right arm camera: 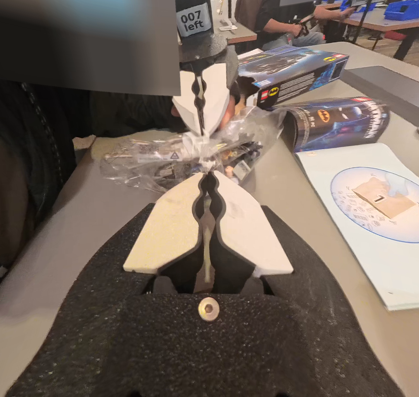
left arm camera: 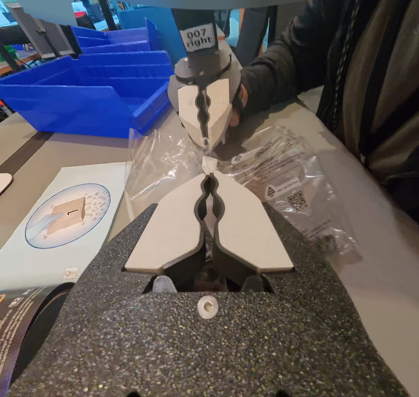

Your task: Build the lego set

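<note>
A clear plastic bag [left arm camera: 283, 182] with printed white labels lies on the grey table [left arm camera: 374, 306], stretched between my two grippers. My left gripper [left arm camera: 209, 175] is shut on a bunched whitish fold of the bag [left arm camera: 209, 163]. My right gripper [left arm camera: 206, 142] faces it from the far side, also shut on the bag's film. In the right wrist view my right gripper [right arm camera: 208, 174] pinches the bag [right arm camera: 147, 159], and the left gripper [right arm camera: 200, 134] pinches it just beyond. Small dark and grey parts [right arm camera: 240, 159] show inside the bag.
Blue bins [left arm camera: 90, 96] stand at the back left. A pale instruction booklet [left arm camera: 56, 216] lies on the table, also in the right wrist view [right arm camera: 374, 227]. A torn dark box [right arm camera: 294, 75] and a curled dark booklet [right arm camera: 340, 123] lie behind it. A person's dark jacket [left arm camera: 362, 91] borders the table. My hands' fingertips stand some 5 cm from each other.
</note>
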Demonstrator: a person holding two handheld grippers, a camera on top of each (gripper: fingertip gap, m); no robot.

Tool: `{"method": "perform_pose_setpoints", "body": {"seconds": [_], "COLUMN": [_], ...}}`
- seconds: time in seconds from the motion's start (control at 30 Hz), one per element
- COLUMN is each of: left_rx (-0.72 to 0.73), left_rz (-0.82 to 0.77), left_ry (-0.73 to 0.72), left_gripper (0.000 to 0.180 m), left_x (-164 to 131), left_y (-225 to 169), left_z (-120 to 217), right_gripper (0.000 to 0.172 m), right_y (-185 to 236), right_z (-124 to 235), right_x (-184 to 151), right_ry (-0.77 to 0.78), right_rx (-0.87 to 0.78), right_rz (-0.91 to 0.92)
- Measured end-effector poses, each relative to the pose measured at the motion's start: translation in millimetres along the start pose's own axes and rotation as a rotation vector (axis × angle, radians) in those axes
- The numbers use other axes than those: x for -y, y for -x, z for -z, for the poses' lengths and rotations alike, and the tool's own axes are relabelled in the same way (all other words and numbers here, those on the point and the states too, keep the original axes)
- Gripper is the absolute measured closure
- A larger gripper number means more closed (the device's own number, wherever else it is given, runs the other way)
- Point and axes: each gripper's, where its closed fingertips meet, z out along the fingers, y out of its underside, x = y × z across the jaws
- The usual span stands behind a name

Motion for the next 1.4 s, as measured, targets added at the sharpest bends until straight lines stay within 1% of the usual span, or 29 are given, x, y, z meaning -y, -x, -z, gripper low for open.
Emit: {"method": "perform_pose_setpoints", "body": {"seconds": [0.03,0.3,0.33,0.47,0.6,0.7,0.77,0.83,0.93,1.0,1.07,1.17,1.27,1.4], "left_rx": [-0.003,0.015,0.02,0.029,0.041,0.046,0.05,0.051,0.054,0.041,0.028,0.071,0.07,0.065], "left_rz": [0.013,-0.02,-0.022,-0.02,-0.025,-0.025,-0.024,-0.021,-0.026,-0.017,-0.004,-0.028,-0.061,-0.042], "left_ry": [-0.018,0.003,-0.001,-0.031,-0.046,-0.059,-0.067,-0.068,-0.055,-0.03,-0.027,0.009,0.041,0.094], "left_gripper": [0.18,0.18,0.18,0.18,0.18,0.18,0.18,0.18,0.18,0.179,0.167,0.157,0.157,0.152], "left_x": [2.5,2.7,3.2,7.9,11.1,13.2,14.1,13.6,13.2,13.5,19.1,24.4,27.5,30.7], "left_y": [0.6,-0.6,-0.2,1.1,1.6,1.8,2.2,2.5,2.8,0.5,-2.2,2.0,-2.0,-4.8], "left_z": [1.2,-1.6,-1.7,-0.5,-2.0,-4.1,-6.0,-7.4,-6.4,-4.6,-2.2,-1.1,-6.3,-15.9], "right_gripper": [0.171,0.171,0.169,0.149,0.144,0.142,0.143,0.157,0.168,0.169,0.17,0.17,0.17,0.17], "right_y": [-1.0,5.5,4.1,1.7,4.1,5.7,5.3,5.4,5.7,5.7,4.9,5.6,6.3,8.4], "right_z": [-0.5,-6.4,-6.0,-2.5,0.8,-2.3,-4.7,-5.3,-5.4,-5.3,-5.0,-4.2,-3.1,-1.2], "right_x": [0.0,-3.4,-3.0,0.8,6.8,5.8,5.2,4.7,4.4,4.6,5.6,8.4,12.2,17.2], "right_ry": [0.004,0.034,0.031,-0.001,-0.048,-0.036,-0.027,-0.022,-0.019,-0.02,-0.025,-0.039,-0.049,-0.064], "right_rx": [-0.002,0.003,-0.004,0.003,0.027,0.017,0.0,-0.009,-0.01,-0.008,-0.014,-0.018,-0.028,-0.035], "right_rz": [0.009,0.044,0.038,0.027,0.037,0.052,0.06,0.068,0.07,0.069,0.072,0.087,0.103,0.124]}}
